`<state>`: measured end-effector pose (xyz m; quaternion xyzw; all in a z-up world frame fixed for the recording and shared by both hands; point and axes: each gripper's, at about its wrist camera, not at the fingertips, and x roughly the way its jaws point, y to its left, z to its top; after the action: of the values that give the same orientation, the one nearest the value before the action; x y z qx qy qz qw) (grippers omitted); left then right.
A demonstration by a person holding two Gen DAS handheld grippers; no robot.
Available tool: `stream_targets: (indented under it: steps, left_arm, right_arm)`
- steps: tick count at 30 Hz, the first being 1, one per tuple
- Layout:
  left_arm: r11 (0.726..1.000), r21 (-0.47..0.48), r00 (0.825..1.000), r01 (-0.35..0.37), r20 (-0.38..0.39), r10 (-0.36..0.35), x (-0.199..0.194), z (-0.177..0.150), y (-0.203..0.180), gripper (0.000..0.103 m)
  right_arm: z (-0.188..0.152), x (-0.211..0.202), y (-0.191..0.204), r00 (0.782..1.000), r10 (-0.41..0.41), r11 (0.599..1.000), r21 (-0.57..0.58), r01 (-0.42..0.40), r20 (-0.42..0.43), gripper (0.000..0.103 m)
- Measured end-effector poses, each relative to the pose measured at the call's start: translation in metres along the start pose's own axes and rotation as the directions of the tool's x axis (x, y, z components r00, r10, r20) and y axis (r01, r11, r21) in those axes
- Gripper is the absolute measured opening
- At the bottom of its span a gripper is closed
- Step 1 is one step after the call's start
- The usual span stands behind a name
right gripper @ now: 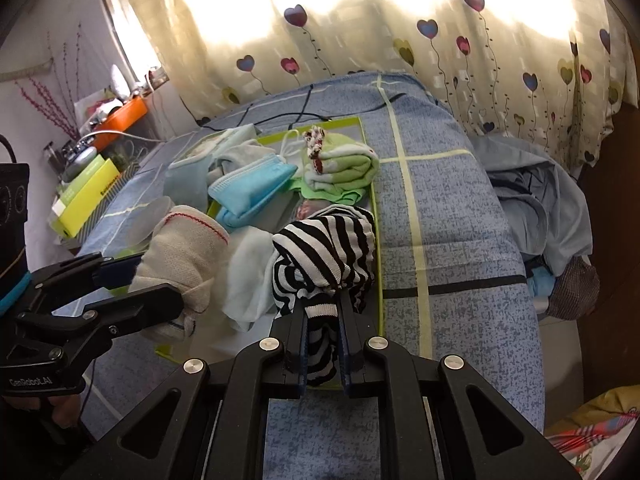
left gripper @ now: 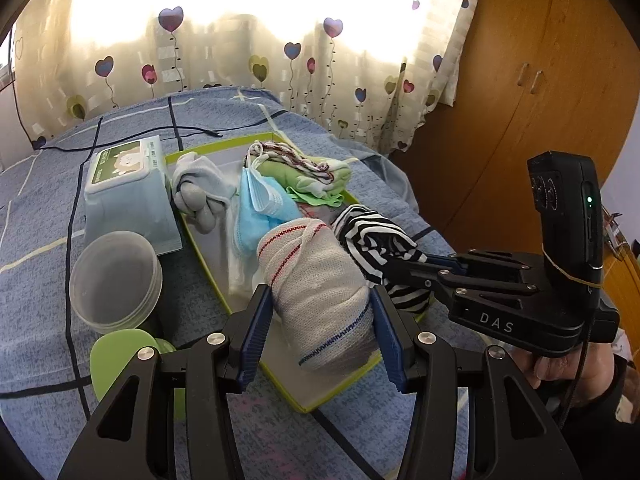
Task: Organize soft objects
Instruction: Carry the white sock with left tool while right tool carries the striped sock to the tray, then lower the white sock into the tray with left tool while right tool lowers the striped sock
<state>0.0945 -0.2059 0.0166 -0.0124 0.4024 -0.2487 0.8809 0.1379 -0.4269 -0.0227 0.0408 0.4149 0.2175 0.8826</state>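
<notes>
Soft objects mostly lie in our green-rimmed tray (left gripper: 320, 402) on the bed already: grey sock (left gripper: 200, 192), blue masks (left gripper: 260, 200), green towel (left gripper: 316, 176). Our left gripper (left gripper: 318, 332), jaws wide, clamps the knit roll (left gripper: 320, 288); our right gripper (right gripper: 323, 350), nearly closed, pinches the striped sock (right gripper: 324, 248), both over the tray's near end, unreleased.

On the bed (left gripper: 280, 120) lies a tray (left gripper: 208, 150). In it: towel (left gripper: 316, 176) at 12 o'clock, masks (left gripper: 260, 196) centre, glove (left gripper: 200, 192) at 10. Wipes pack (left gripper: 128, 188) and container (left gripper: 116, 280) sit outside at 9.
</notes>
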Motion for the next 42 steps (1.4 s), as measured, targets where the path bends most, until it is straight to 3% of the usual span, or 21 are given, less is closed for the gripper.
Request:
stream_targets:
  steps: [13, 19, 24, 26, 27, 32, 37, 40, 42]
  left_arm:
    - [0.999, -0.007, 0.999, -0.049, 0.019, 0.049, 0.017, 0.011, 0.014, 0.051]
    - [0.999, 0.007, 0.999, -0.034, 0.022, 0.034, 0.012, 0.008, 0.011, 0.051]
    - [1.0, 0.03, 1.0, -0.005, 0.025, 0.004, 0.008, 0.006, 0.005, 0.051]
    - [0.999, 0.043, 1.0, 0.008, 0.026, -0.009, 0.007, 0.005, 0.002, 0.051]
    - [0.999, 0.046, 1.0, 0.011, 0.025, -0.013, 0.006, 0.005, 0.0, 0.051]
    - [0.999, 0.052, 1.0, 0.014, 0.014, -0.014, 0.007, 0.004, -0.002, 0.051]
    - [0.999, 0.03, 0.999, -0.013, 0.051, 0.011, -0.001, 0.007, 0.007, 0.051]
    - [0.999, 0.003, 0.997, -0.04, 0.065, 0.04, -0.004, 0.009, 0.016, 0.051]
    - [0.999, -0.01, 0.996, -0.051, 0.069, 0.052, -0.005, 0.01, 0.021, 0.051]
  right_arm:
    - [0.011, 0.019, -0.005, 1.0, 0.009, 1.0, 0.005, -0.009, -0.012, 0.012]
    - [0.007, 0.015, -0.002, 1.0, 0.006, 1.0, -0.004, -0.006, -0.03, 0.014]
    - [0.003, 0.005, 0.001, 1.0, 0.02, 1.0, -0.01, -0.021, -0.021, 0.027]
    - [0.002, 0.001, 0.006, 1.0, -0.001, 1.0, -0.031, 0.001, -0.009, 0.047]
    - [0.002, -0.001, 0.007, 1.0, -0.001, 0.999, -0.037, 0.001, -0.002, 0.049]
    - [0.003, -0.004, 0.004, 1.0, 0.003, 1.0, -0.026, -0.003, 0.011, 0.049]
    - [0.004, -0.006, 0.006, 1.0, 0.001, 0.999, -0.033, 0.0, 0.031, 0.048]
    - [0.004, -0.006, 0.007, 0.999, -0.001, 0.999, -0.039, 0.002, 0.035, 0.036]
    - [0.004, -0.006, 0.006, 0.999, 0.001, 0.999, -0.038, 0.0, 0.037, 0.034]
